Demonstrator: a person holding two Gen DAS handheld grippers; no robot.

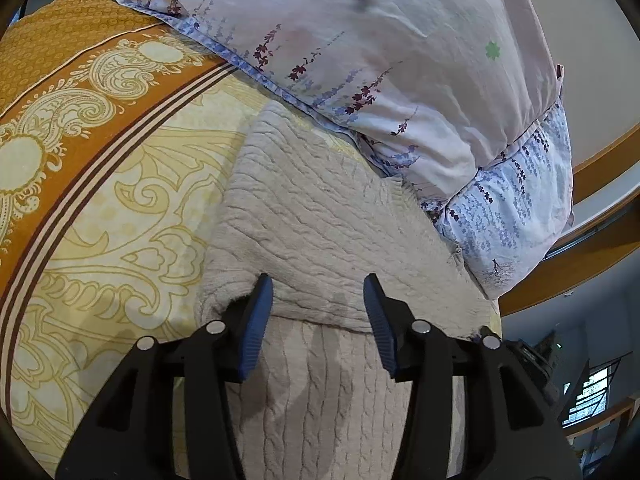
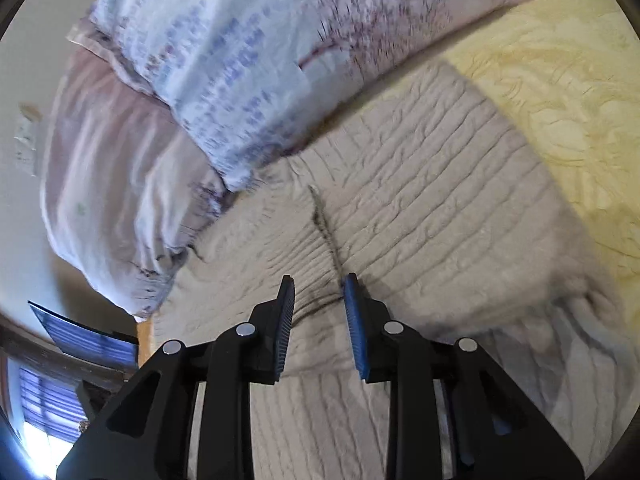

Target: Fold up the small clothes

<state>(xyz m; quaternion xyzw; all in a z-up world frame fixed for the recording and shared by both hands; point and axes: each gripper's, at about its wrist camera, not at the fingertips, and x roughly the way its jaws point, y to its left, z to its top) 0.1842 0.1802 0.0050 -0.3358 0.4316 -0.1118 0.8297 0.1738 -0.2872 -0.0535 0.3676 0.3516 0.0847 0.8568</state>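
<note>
Left wrist: sweater (image 1: 320,208), seemingly unlabelled.

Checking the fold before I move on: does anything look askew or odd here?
The far corner of the knit sweater is tucked under the floral pillows instead of lying free. Both the left gripper and the right gripper are open above it.

A bed is covered by a yellow bedsheet (image 1: 120,216) with pale scrollwork and an orange patterned border (image 1: 60,60). Two floral pillows lie stacked at its head, a pinkish one (image 1: 360,40) on a blue-flowered one (image 1: 512,216). A wooden bed frame (image 1: 600,160), a plain wall (image 2: 24,60) and a barred window (image 1: 592,392) show beyond.
</note>
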